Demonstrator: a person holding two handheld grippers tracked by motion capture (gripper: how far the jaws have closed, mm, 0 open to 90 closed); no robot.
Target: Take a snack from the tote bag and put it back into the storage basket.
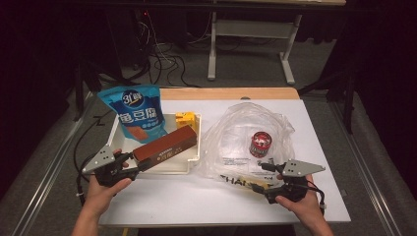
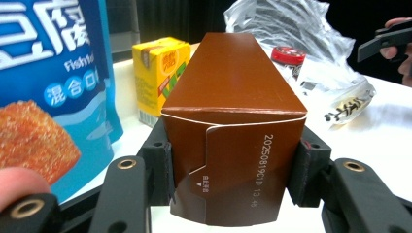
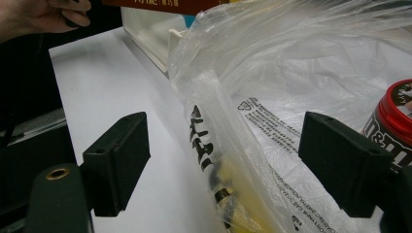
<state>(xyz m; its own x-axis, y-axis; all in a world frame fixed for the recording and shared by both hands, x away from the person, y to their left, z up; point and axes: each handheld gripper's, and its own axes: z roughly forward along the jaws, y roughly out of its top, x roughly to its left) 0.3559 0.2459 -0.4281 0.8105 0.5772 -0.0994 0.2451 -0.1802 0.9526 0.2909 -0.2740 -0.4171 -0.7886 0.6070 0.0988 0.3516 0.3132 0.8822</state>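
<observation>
My left gripper is shut on one end of a long brown box, holding it slanted above the white tray. In the left gripper view the box sits squarely between the jaws of that gripper. My right gripper stands open at the near edge of a clear plastic bag. The bag's printed rim lies between the spread jaws of the right gripper, apart from both pads. A red-lidded can lies inside the bag.
A blue snack pouch stands in the tray's back left, and a yellow drink carton in its back right. The can lies just beyond my right jaw. White table surface runs along the front. Floor cables lie beyond the table.
</observation>
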